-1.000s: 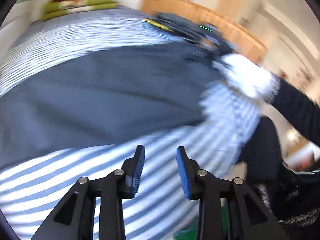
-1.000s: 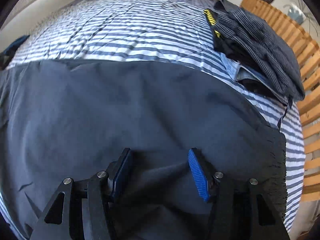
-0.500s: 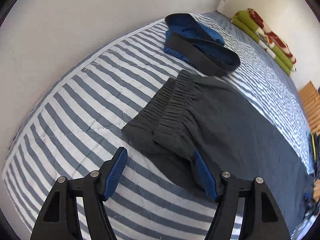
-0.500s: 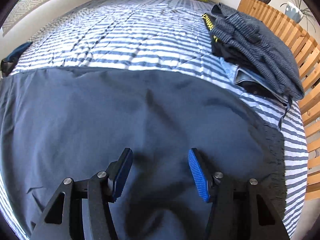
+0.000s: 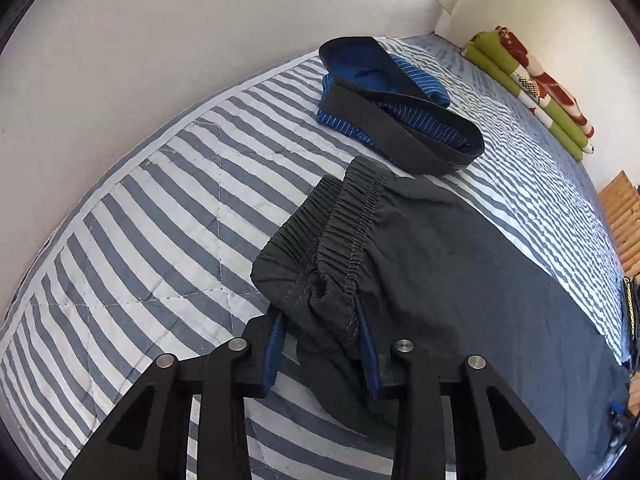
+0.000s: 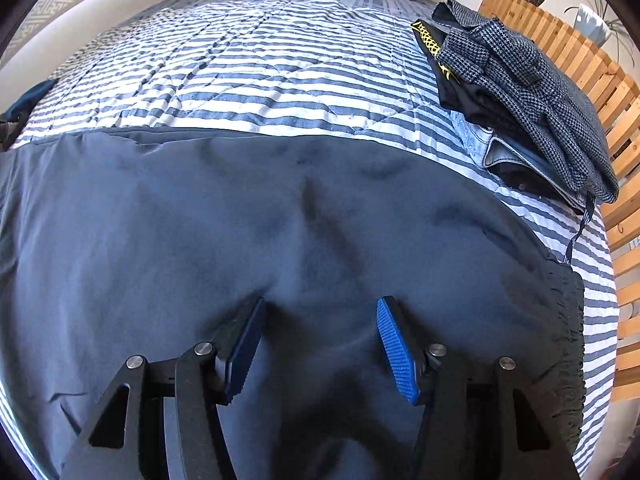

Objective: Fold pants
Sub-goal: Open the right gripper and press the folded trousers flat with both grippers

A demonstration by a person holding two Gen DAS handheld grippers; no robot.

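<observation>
Swung over to the waistband, the left gripper has just been closing and now pinches a bunched corner of the pants, ready to lift for a fold. Pants lie flat across the bed. Right gripper stands unclenched, pressing the cloth; its fingertips' contact is hard to make out.

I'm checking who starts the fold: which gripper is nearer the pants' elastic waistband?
Left. The left gripper is closed on the waistband corner; the right gripper sits mid-leg.
</observation>
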